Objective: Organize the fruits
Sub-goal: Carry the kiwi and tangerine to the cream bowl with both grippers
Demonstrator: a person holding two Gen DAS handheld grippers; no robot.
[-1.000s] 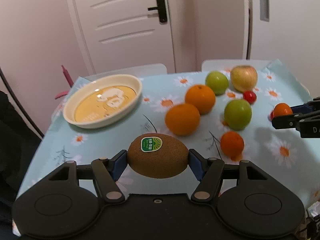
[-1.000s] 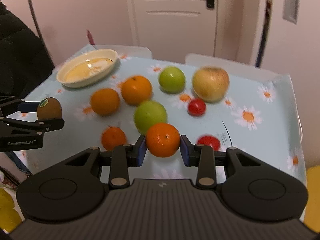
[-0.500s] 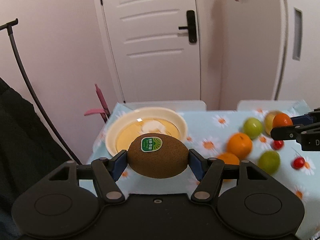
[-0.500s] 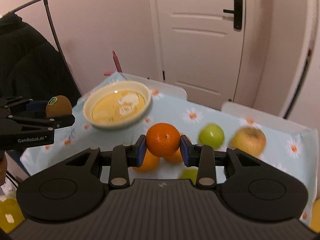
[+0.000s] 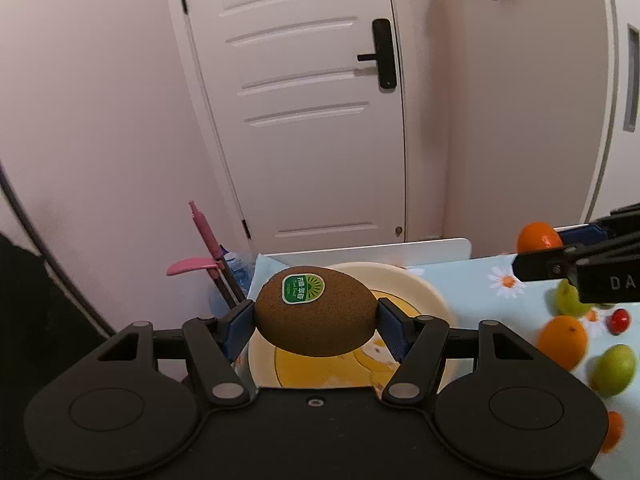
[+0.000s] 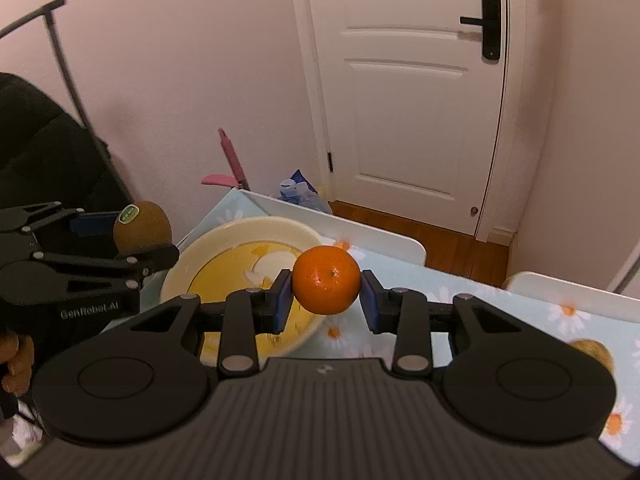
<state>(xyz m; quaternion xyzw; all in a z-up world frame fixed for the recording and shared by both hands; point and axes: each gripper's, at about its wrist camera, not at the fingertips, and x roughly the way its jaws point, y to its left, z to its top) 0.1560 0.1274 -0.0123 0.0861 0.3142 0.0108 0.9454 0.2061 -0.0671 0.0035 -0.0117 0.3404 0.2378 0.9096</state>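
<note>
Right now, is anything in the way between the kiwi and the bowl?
Nothing visible. The left gripper holds the kiwi above the bowl, which looks empty. The right gripper holds an orange over its other side.

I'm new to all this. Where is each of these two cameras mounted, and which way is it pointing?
Left wrist view: sits on the left gripper, looking forward along its fingers, which clamp a kiwi above the cream plate, towards a white door.
Right wrist view: sits on the right gripper, whose fingers clamp a small orange; a hand shows at the left edge.
Shared: both show the plate, the door, the daisy tablecloth and each other's gripper with its fruit.
</note>
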